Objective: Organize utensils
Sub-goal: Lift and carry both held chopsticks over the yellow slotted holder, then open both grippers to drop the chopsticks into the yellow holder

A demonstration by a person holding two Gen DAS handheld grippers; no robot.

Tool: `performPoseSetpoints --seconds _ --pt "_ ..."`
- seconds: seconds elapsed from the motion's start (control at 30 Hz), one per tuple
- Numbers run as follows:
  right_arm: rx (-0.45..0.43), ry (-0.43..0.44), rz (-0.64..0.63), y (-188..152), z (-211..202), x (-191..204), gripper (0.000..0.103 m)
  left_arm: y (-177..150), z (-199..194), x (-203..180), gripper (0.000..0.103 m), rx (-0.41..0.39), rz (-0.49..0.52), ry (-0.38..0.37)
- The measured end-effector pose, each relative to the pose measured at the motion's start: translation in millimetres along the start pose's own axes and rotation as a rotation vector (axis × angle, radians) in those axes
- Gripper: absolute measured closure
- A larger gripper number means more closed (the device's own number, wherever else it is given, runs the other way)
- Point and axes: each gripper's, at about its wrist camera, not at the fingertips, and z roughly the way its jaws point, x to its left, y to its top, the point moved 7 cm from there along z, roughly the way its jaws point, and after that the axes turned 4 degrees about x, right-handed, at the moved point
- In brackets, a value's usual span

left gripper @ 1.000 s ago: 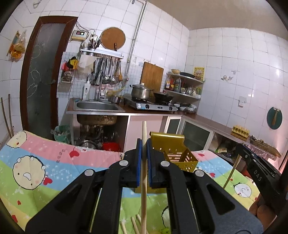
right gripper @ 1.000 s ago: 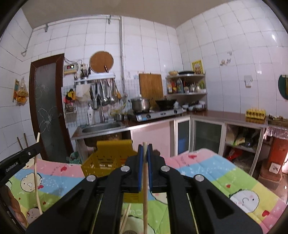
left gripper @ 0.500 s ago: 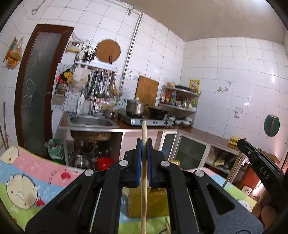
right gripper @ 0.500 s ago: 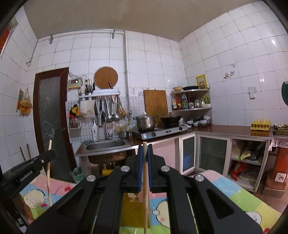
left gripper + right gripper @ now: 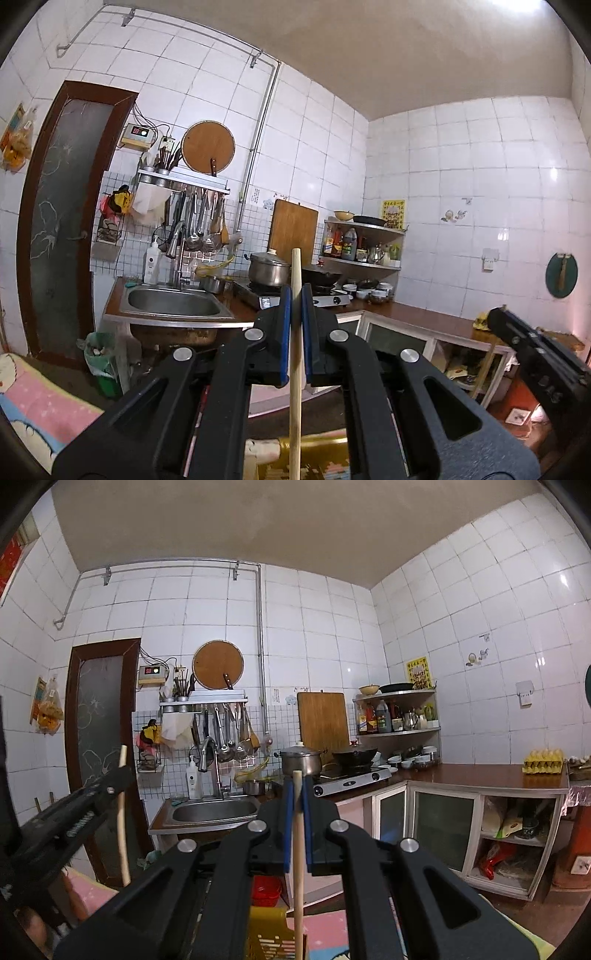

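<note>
My left gripper (image 5: pixel 294 295) is shut on a pale wooden chopstick (image 5: pixel 295 369) that stands upright between its blue pads. My right gripper (image 5: pixel 297 781) is shut on a second wooden chopstick (image 5: pixel 298 856), also upright. Both are raised well above the table. A yellow slotted utensil basket shows only as a top edge at the bottom of the left wrist view (image 5: pixel 314 458) and the right wrist view (image 5: pixel 269 934). The right gripper appears at the right edge of the left view (image 5: pixel 535 350); the left gripper with its chopstick appears at the left of the right view (image 5: pixel 74 816).
A colourful cartoon tablecloth (image 5: pixel 40 402) covers the table below. Behind stand a steel sink (image 5: pixel 173 302), a gas stove with a pot (image 5: pixel 267 271), hanging utensils (image 5: pixel 199 225) and a corner shelf (image 5: pixel 364 240). Glass-door cabinets (image 5: pixel 443 823) run along the right.
Both grippers have lifted and tilted upward with their chopsticks. The yellow basket and the tablecloth have dropped to the bottom of both views.
</note>
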Motion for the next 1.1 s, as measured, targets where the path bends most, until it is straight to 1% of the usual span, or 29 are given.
performPoseSetpoints --seconds 0.13,0.23,0.37,0.5,0.63,0.77,0.83,0.93,0.97,1.03,1.07,1.1 --pt "0.005 0.005 0.011 -3.8 15.4 1.0 0.098 -9.1 34.9 2.9 0.099 0.018 0.004 0.016" --pt "0.008 0.018 0.024 -3.8 22.1 1.8 0.098 -21.8 57.0 7.7 0.099 0.052 -0.006 0.024" --pt "-0.007 0.023 0.010 1.4 26.0 6.1 0.098 -37.2 67.4 15.2 0.099 0.076 -0.019 0.034" --pt "0.011 0.024 0.016 -9.0 34.4 6.7 0.098 -52.0 74.7 18.0 0.099 0.101 -0.022 0.034" --pt "0.059 0.024 0.010 -32.1 47.8 7.4 0.098 -68.3 78.8 18.9 0.099 0.113 0.000 0.046" --pt "0.133 0.029 -0.010 -66.6 60.2 6.8 0.098 -82.5 82.2 25.9 0.099 0.147 -0.022 0.048" --pt "0.160 0.025 -0.018 -78.3 64.4 6.0 0.098 -86.4 79.7 29.2 0.099 0.162 -0.028 0.047" --pt "0.208 0.021 -0.042 -95.0 67.4 4.3 0.098 -85.3 70.1 33.1 0.098 0.161 -0.023 0.062" --pt "0.220 0.013 -0.054 -98.3 67.3 3.3 0.098 -83.5 66.4 34.0 0.097 0.170 -0.016 0.067" --pt "0.246 0.002 -0.066 -102.2 66.6 0.4 0.096 -78.9 58.7 36.4 0.077 0.197 -0.011 0.076" --pt "0.270 -0.011 -0.065 -103.3 65.0 -3.6 0.090 -74.9 51.5 39.5 0.057 0.200 -0.015 0.089" --pt "0.282 -0.020 -0.062 -103.4 62.7 -6.3 0.081 -69.7 41.8 43.0 0.042 0.196 -0.019 0.105"
